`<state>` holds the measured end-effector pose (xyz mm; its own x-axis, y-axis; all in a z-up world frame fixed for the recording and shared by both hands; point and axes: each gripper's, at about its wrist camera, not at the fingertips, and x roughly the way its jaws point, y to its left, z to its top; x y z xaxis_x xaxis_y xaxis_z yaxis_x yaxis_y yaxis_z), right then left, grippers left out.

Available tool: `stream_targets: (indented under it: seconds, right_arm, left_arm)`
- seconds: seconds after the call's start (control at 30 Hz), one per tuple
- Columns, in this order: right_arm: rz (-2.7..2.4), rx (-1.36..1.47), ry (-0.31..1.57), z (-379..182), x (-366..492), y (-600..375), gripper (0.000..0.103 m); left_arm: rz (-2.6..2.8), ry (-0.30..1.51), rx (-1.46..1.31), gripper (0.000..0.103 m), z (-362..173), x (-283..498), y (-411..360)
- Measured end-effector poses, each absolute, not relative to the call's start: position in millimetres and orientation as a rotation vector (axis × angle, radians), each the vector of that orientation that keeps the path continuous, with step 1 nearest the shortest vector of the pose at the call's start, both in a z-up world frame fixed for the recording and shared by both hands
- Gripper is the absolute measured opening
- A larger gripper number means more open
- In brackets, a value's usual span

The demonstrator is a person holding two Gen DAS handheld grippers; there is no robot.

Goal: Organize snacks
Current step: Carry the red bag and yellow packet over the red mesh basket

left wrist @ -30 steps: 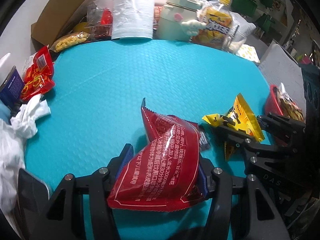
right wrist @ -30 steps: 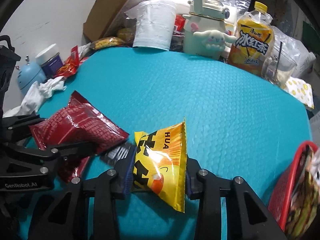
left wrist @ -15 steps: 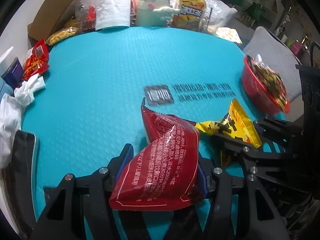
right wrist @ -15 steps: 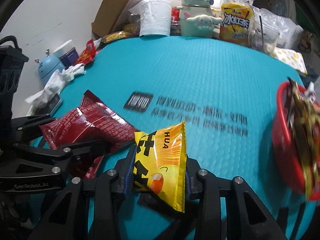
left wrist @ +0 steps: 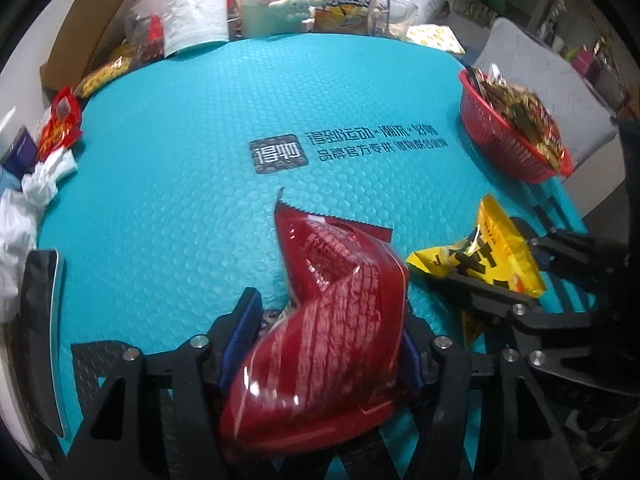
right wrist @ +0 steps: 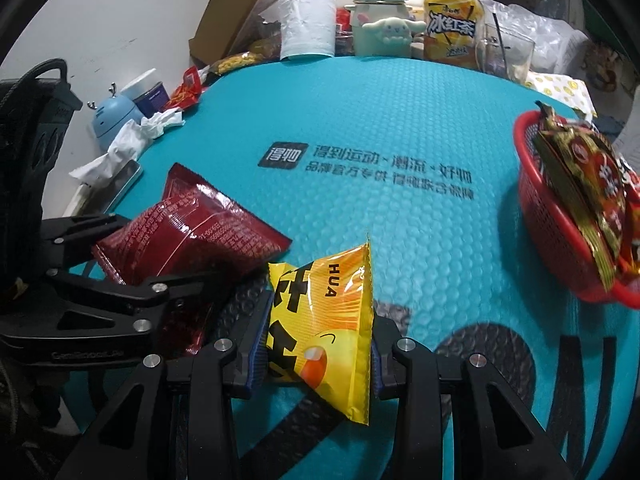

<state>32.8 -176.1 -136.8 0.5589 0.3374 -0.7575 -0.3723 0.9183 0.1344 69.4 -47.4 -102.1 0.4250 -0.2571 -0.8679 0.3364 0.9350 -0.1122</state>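
Clamping a yellow packet (right wrist: 320,332), the right tongs (right wrist: 316,354) stay tight while the left tongs (left wrist: 326,344), just widening, loosely bracket a crumpled glossy red packet (left wrist: 332,332).

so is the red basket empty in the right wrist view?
No, the red basket at the right edge of the teal mat already holds several snack packets.

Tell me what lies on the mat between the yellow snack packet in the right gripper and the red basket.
Nothing: between the yellow snack packet and the red basket lies only bare teal mat with part of its dark print, as the right wrist view shows.
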Motion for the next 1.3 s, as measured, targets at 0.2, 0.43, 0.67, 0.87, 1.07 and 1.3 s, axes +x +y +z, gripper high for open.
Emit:
stream_targets:
  seconds: [0.2, 0.43, 0.67, 0.87, 1.07, 1.3]
  right_arm:
    - [0.397, -0.030, 0.883, -137, 31, -183, 0.039]
    - [0.394, -0.024, 0.890, -139, 33, -185, 0.042]
    - [0.396, -0.011, 0.891, -139, 35, -186, 0.042]
    - [0.411, 0.012, 0.883, -138, 34, -188, 0.041]
    - [0.436, 0.031, 0.862, -133, 28, -188, 0.041]
    - [0.436, 0.042, 0.827, -125, 13, -191, 0.041]
  left_arm:
    - [-0.358, 1.040, 0.142, 0.077, -106, 71, -59]
    - [-0.362, 0.980, 0.138, 0.052, -104, 68, -58]
    - [-0.357, 0.994, 0.024, 0.043, -101, 71, -44]
    - [-0.375, 1.001, -0.003, 0.043, -97, 66, -41]
    - [-0.381, 0.983, -0.011, 0.043, -89, 57, -39]
    - [-0.401, 0.949, -0.018, 0.043, -75, 47, -40]
